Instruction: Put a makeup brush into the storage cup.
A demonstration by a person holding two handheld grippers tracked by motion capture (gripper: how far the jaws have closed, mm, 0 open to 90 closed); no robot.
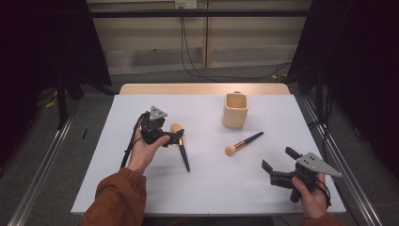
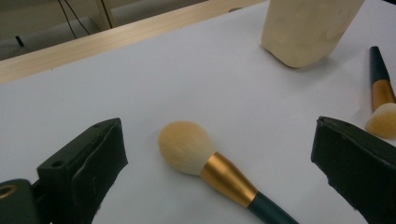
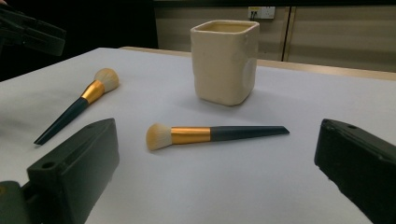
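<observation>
A makeup brush with a round cream head (image 1: 176, 127), gold ferrule and dark handle lies on the white table. My left gripper (image 1: 170, 133) hovers open over it. In the left gripper view the round-headed brush (image 2: 187, 148) rests between the spread jaws of the left gripper (image 2: 219, 136), untouched. A second, flat-headed brush (image 1: 243, 143) lies at mid table. My right gripper (image 1: 279, 158) is open near the front right, pointing at it. In the right gripper view the flat-headed brush (image 3: 210, 134) lies beyond the open right gripper (image 3: 217, 156), with the cream cup (image 3: 225, 60) behind.
The square cream cup (image 1: 235, 109) stands upright toward the back of the white table (image 1: 141, 193), whose far edge is bare wood. Metal rails run along both sides of the table. Cables hang on the wall behind. The round-headed brush (image 3: 79, 105) shows at the left.
</observation>
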